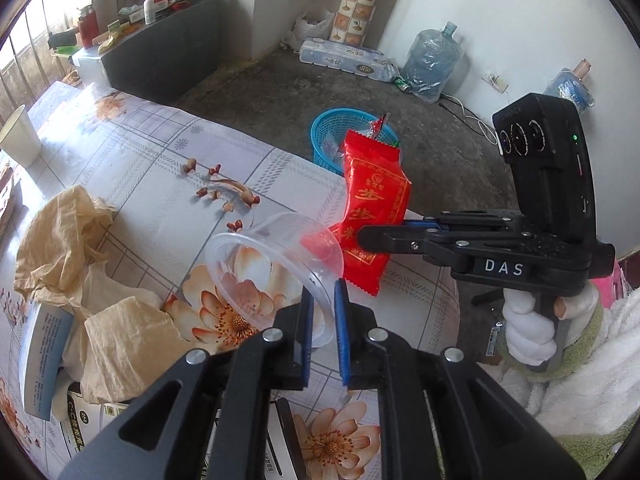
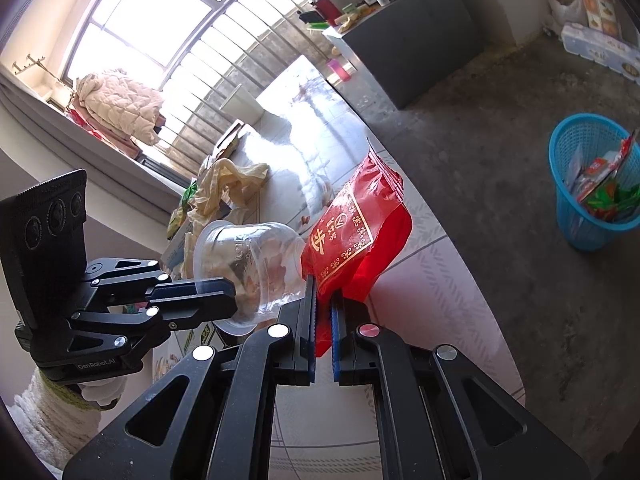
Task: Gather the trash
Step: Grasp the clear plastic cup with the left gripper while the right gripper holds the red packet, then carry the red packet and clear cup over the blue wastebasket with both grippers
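Observation:
My left gripper [image 1: 323, 292] is shut on the rim of a clear plastic cup [image 1: 276, 264], held tilted above the flowered table [image 1: 132, 148]. My right gripper [image 2: 324, 300] is shut on a red snack wrapper with gold print [image 2: 352, 236], held above the table edge beside the cup [image 2: 248, 268]. In the left wrist view the right gripper [image 1: 364, 236] pinches the red wrapper [image 1: 372, 200] from the right. In the right wrist view the left gripper [image 2: 230, 300] holds the cup from the left. A blue trash basket [image 1: 340, 140] stands on the floor past the table; it also shows holding wrappers in the right wrist view [image 2: 588, 184].
Crumpled beige paper [image 1: 64, 240] and boxes [image 1: 44, 360] lie on the table's left. Nut shells [image 1: 216, 192] are scattered mid-table. A white paper cup [image 1: 18, 136] stands far left. A dark cabinet [image 1: 160, 52], tissue pack [image 1: 344, 60] and water bottle [image 1: 432, 60] are on the floor.

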A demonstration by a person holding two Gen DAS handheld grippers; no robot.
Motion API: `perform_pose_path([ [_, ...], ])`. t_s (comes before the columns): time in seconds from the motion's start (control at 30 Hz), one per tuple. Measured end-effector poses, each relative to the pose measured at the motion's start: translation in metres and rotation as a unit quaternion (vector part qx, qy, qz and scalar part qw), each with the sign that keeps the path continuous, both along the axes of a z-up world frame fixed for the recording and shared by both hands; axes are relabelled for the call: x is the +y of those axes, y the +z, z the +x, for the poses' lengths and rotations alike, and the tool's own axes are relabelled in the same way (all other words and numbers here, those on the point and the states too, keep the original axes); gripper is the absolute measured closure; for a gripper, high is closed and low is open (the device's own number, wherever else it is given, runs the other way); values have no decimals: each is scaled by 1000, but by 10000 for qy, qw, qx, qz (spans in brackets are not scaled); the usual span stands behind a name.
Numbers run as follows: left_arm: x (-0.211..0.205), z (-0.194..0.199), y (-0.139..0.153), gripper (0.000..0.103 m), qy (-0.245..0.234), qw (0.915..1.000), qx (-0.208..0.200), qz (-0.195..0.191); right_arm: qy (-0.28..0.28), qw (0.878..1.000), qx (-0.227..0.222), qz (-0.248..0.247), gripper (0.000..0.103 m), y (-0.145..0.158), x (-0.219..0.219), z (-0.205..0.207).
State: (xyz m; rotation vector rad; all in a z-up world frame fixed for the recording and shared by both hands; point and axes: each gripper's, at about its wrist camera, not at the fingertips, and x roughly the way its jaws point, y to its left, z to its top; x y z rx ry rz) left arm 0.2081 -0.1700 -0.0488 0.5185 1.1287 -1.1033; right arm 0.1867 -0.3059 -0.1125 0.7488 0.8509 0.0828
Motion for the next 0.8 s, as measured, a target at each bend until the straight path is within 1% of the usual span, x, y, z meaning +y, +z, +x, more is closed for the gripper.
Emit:
perform_pose_path([
  [0.07,0,-1,-1,94,65,9999,-78,71,-10,10000,-24,4,99,1,-1,-1],
  [0.13,1,0,-1,97,105,9997,-130,160,-14,10000,-82,24,99,2,-2,-3],
  [0.2,2,-1,1,98,152,9995,-194,204,-14,9999,-115,41,100,3,-3,-4],
  [0.43,-8,-2,22,98,178,9992,-347,-3,-227,9991,-348,112,101,11,-20,-17],
  [0.53,-25,-3,35,98,124,9989,-434,-162,-429,9976,-512,173,101,18,-37,-29],
  [0.6,-41,-6,44,98,43,9985,-457,-303,-636,9961,-604,128,101,23,-52,-39],
  [0.73,-82,-14,55,98,-237,9969,-482,-566,-1232,9898,-721,8,101,29,-88,-68],
  [0.8,-109,-18,55,98,-414,9963,-455,-604,-1607,9845,-705,-71,101,28,-110,-86],
])
